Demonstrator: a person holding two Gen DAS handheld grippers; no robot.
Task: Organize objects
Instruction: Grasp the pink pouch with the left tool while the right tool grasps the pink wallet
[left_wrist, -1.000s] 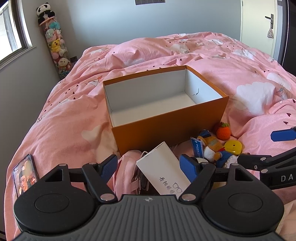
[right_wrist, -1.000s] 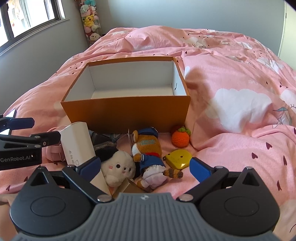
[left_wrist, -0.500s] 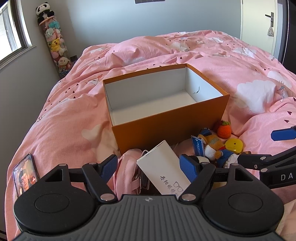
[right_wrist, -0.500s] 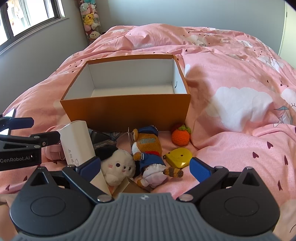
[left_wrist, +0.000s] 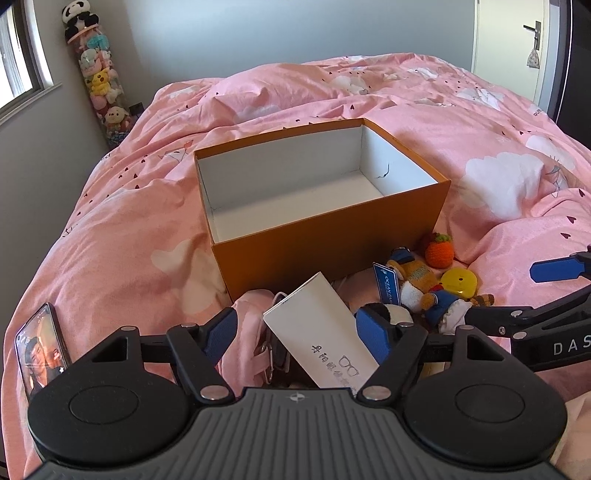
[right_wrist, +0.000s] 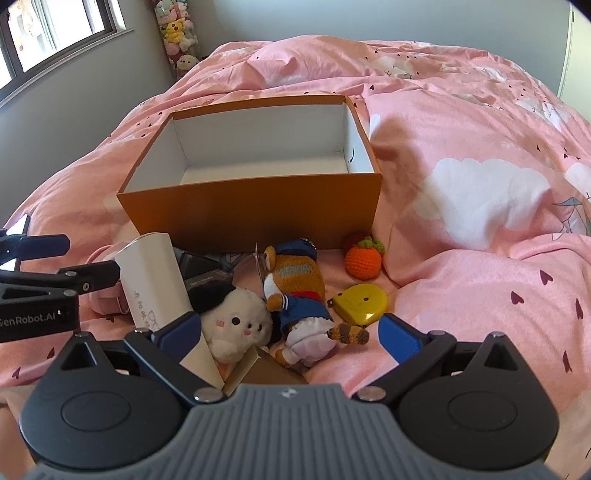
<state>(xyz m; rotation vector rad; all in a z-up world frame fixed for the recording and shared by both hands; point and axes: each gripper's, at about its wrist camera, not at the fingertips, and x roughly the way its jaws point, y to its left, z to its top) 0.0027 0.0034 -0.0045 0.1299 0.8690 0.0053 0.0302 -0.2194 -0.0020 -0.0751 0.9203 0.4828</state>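
"DAS" on right tongs (left_wrist: 561, 291); "enRobot.AI" on left tongs (right_wrist: 55, 258); "OCEAN" on tag (left_wrist: 386, 283).

Daylight enters from the window (right_wrist: 59, 35) at upper left and lights the pink duvet (left_wrist: 480, 155) brightly and evenly. The white interior of the orange box (left_wrist: 332, 236) is nearly overexposed, while its near wall lies in shade and throws a soft shadow forward. Both views are sharp. Fisheye curvature bends walls and darkens the corners.
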